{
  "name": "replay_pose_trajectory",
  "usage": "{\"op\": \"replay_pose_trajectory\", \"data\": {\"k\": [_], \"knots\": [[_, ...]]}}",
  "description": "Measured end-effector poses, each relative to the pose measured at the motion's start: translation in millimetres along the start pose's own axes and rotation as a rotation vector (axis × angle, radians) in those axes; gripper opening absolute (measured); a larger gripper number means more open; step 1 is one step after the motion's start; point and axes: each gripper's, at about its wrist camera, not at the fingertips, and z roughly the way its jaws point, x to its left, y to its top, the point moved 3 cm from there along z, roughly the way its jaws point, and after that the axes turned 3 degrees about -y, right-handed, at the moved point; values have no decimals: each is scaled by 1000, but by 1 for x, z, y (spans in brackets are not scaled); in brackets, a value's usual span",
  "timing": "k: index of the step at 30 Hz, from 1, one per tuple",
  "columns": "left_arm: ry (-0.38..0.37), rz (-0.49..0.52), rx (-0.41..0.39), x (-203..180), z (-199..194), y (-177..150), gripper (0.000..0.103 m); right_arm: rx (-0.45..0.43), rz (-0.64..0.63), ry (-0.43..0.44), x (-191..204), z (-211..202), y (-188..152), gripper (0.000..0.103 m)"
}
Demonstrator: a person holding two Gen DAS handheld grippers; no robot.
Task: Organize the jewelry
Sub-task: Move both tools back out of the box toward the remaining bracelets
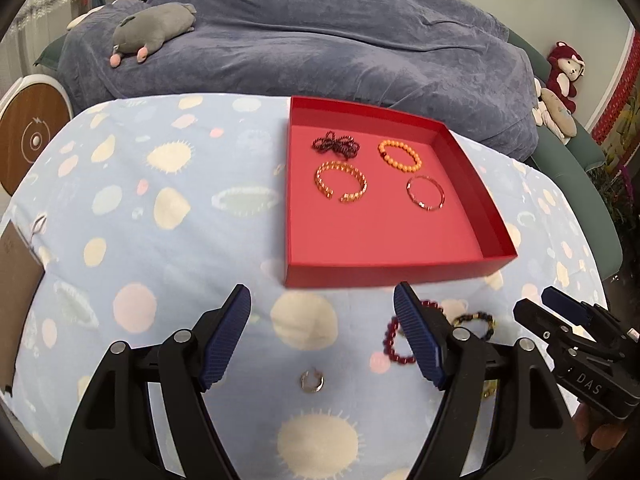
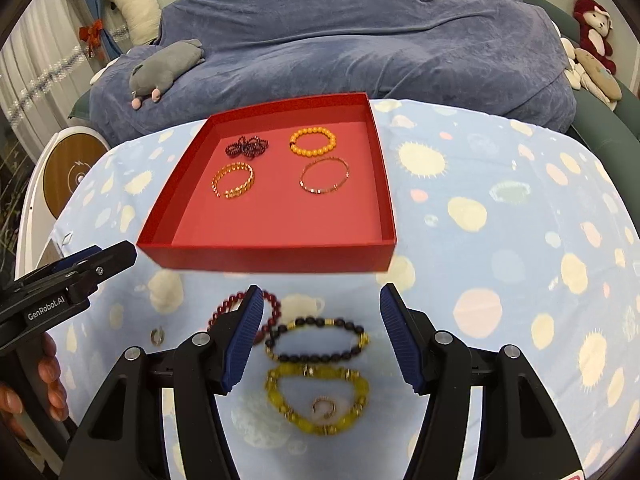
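A: Nearest the right gripper (image 2: pixel 316 336), what's there?

B: Its jaws stand apart, nothing between the pads. Under them on the spotted cloth (image 2: pixel 500 240) lie a yellow bead bracelet (image 2: pixel 318 400) with a small ring (image 2: pixel 323 407) inside its loop, then a black-and-gold bracelet (image 2: pixel 318 339) just beyond, then a dark red bead bracelet (image 2: pixel 244 314) partly hidden by the left finger.

A: And the left gripper (image 1: pixel 322 332)?

B: Open as well, empty. A silver ring (image 1: pixel 312 382) lies on the cloth between its fingers.

A: How will they handle?

B: Light, I'd judge. The strung beads look limp and will likely sag and roll — pinch across the strand at one side of the loop, not over the whole ring. The rings are tiny, hard and likely slippery; close on the band edge-on, low to the cloth.

A: Count them.

B: Outside the box: three bracelets, two rings. Farther off, in the red box (image 2: pixel 276 254): four pieces — a gold open cuff (image 2: pixel 233 181), a thin reddish bangle (image 2: pixel 325 179), an orange bead bracelet (image 2: pixel 313 142) and a dark bunched beaded strand (image 2: pixel 246 147), well apart from one another. One box.
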Motion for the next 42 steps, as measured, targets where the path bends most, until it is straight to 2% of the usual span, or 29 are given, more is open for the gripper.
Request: {"op": "replay_pose_trajectory", "data": {"k": [6, 14, 22, 25, 31, 36, 42], "knots": [[20, -30, 44, 10, -13, -47, 70, 43, 1, -34, -2, -9, -47, 59], [28, -37, 54, 9, -22, -78, 70, 86, 62, -48, -11, -11, -90, 59], [29, -39, 48, 3, -23, -89, 70, 78, 90, -67, -18, -2, -80, 59], [30, -37, 50, 2, -21, -90, 70, 70, 102, -71, -20, 4, -71, 55], [29, -42, 53, 4, -16, -88, 70, 75, 112, -84, -24, 23, -55, 42], [30, -43, 57, 4, -11, -86, 70, 113, 108, -79, -23, 39, -57, 26], [25, -46, 67, 1, -3, -84, 70, 95, 35, -105, -15, 39, -61, 24]]}}
